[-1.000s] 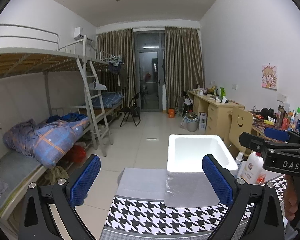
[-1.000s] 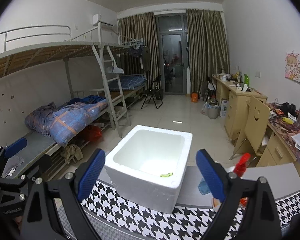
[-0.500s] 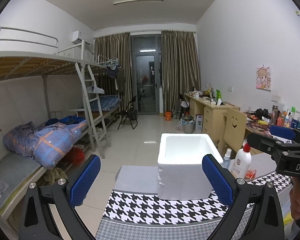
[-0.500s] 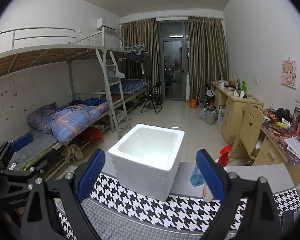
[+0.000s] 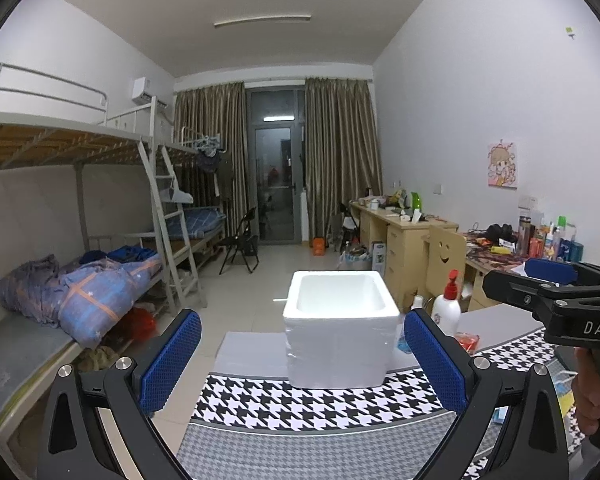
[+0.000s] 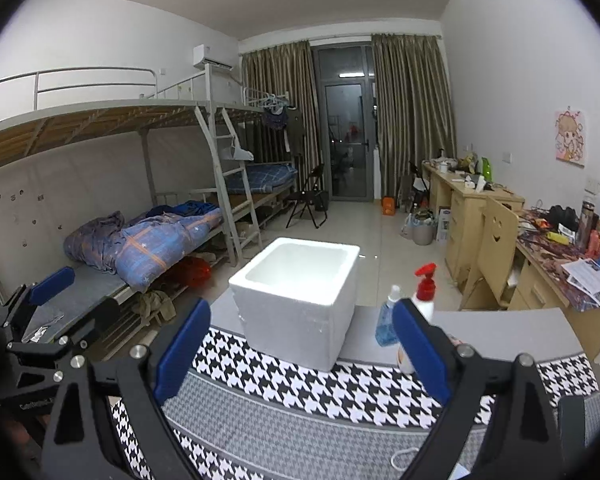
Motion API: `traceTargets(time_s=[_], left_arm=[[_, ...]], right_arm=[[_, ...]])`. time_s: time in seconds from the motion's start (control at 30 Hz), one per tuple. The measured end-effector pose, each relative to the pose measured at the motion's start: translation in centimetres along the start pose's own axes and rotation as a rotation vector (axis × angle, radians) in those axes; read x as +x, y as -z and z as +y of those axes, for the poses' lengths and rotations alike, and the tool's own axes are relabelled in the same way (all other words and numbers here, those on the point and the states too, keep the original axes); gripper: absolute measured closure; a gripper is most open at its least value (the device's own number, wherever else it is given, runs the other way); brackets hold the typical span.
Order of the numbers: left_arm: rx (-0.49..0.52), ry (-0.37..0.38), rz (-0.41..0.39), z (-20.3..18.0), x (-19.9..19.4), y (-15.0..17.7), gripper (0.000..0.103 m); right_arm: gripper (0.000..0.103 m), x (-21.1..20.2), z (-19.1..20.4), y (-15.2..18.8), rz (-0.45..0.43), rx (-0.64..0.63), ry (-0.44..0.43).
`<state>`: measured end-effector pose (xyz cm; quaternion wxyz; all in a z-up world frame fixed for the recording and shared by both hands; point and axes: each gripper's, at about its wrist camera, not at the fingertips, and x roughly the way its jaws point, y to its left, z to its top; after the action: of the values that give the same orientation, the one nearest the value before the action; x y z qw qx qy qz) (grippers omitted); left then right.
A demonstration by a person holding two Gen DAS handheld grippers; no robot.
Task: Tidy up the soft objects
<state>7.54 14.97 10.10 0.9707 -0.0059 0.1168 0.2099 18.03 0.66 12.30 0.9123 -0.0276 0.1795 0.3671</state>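
While both tools hover spread and empty above the counter, the left tool and right tool frame the white, square, rigid foam box on the black-and-white houndstooth woven cloth. No soft object is visible, and the box's floor is hidden. This looks like a between-picks pause; next calls for finding one.

Bunk beds on left w/ blue quilt, folding chair nr curtained door, cluttered desks on right, poster.
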Motion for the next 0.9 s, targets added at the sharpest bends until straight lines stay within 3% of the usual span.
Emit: traceTargets(time_s=[0.9], left_arm=[[-0.02,0.097,-0.022,-2.5,-3.3,4.4,0.001]], right_arm=[[0.008,-6.4,-0.8,6.2,-0.082,-0.023,0.074]])
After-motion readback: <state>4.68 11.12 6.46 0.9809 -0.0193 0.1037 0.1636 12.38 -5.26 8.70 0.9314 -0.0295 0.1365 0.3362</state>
